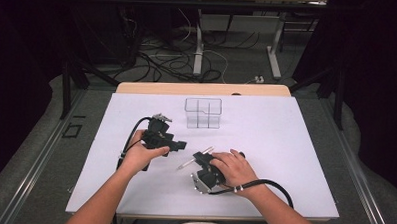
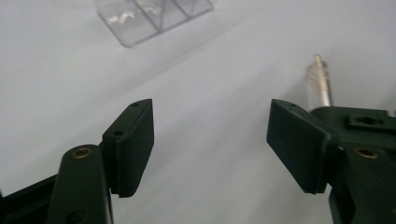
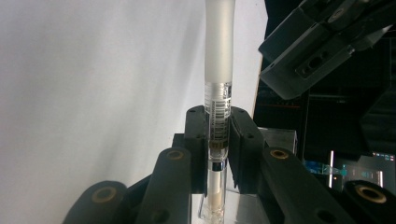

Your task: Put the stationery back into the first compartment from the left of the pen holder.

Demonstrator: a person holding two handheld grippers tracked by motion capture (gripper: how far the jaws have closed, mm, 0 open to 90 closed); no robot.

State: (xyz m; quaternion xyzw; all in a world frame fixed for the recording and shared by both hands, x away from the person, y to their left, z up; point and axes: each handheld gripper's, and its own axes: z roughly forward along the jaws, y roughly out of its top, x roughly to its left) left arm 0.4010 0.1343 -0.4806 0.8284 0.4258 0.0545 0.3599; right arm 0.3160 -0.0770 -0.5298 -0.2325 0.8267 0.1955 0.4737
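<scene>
Right claw [image 3: 218,140] clenched on pen [image 3: 218,70], low over bench [image 1: 285,145]. Left claw [image 2: 210,140] released, facing it. Likely mid-handover or uncapping; next: left closes on the frosted end.

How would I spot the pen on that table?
Look at the white table, nearer the person than the clear box. The pen sits clamped in the right gripper: a thin see-through stick with a frosted cap, unlike the black tools around it.
</scene>
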